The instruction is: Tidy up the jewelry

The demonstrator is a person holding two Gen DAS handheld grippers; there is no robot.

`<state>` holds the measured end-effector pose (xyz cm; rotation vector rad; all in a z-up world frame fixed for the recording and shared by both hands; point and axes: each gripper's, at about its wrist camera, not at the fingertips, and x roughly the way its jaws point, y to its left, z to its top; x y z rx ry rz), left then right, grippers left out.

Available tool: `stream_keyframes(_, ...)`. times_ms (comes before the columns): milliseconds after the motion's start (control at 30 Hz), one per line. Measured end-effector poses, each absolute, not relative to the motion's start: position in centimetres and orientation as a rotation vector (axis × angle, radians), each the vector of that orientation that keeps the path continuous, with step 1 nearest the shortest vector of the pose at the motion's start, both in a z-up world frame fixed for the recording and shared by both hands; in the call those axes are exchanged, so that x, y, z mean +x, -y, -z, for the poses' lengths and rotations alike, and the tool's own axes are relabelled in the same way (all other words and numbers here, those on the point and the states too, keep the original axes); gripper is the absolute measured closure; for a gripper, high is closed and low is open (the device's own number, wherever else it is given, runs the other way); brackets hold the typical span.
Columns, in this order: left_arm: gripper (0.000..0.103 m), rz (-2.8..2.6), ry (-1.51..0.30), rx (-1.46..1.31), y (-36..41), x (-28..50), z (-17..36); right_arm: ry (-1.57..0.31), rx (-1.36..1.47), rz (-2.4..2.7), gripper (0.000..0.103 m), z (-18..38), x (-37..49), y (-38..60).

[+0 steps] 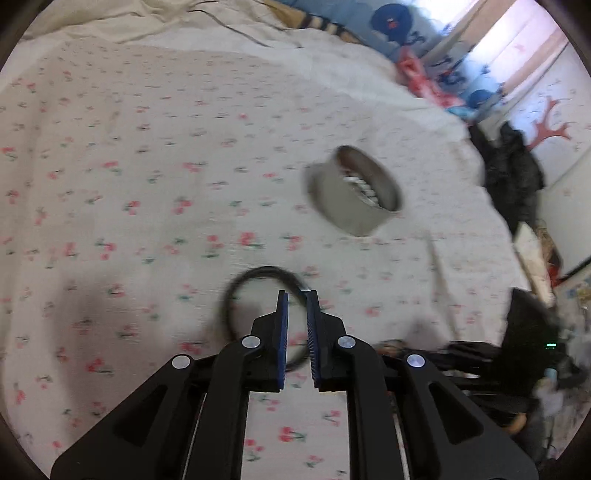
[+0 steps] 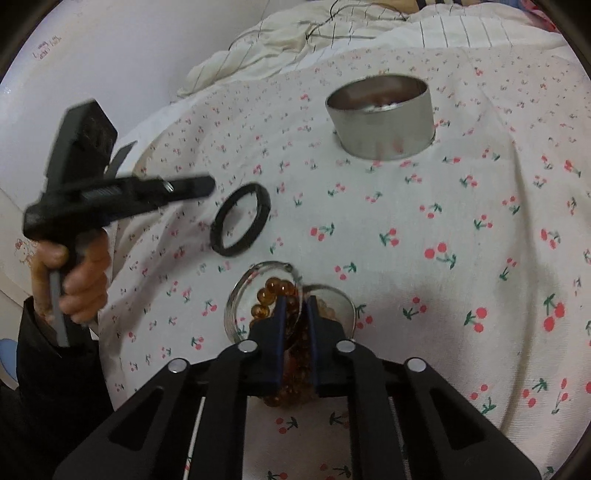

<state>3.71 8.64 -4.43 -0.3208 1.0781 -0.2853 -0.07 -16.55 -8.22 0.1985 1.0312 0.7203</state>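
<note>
Home bedroom. Work surface is a bed point(image 2: 424, 229) under a white sheet printed with small red cherries. Rumpled cream blanket with thin dark grid lines point(image 2: 295, 40) bunched at the far end against a plain white wall point(image 2: 129, 48). Left wrist view, blurred: curtains point(image 1: 517, 55) with daylight behind, wall with a red branch-shaped sticker point(image 1: 550, 127), dark clothes point(image 1: 513, 173) heaped off the bed's edge, blue and red fabric items point(image 1: 391, 22) piled past the far side. Small cartoon sticker point(image 2: 24, 251) on a surface at the left edge of the right wrist view. Lived-in clutter, nothing industrial.
</note>
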Motion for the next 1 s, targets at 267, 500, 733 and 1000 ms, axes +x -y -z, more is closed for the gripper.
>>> stream_keyframes(267,0.07,0.11,-1.199,-0.183,-9.1,4.8,7.7,-0.948,0.321,-0.7,0.095,6.6,0.6,18.9)
stream_keyframes(500,0.078,0.114,-1.207,-0.032,-6.3,4.8,8.8,-0.932,0.357,-0.507,0.095,6.7,2.1,21.9)
stream_keyframes(733,0.095,0.151,-1.179,-0.032,-6.2,4.1,8.2,-1.022,0.326,-0.442,0.078,8.9,3.1,22.0)
stream_keyframes(1000,0.095,0.209,-1.143,-0.106,-5.7,4.3,6.7,-0.998,0.234,-0.408,0.097,8.8,2.6,21.3)
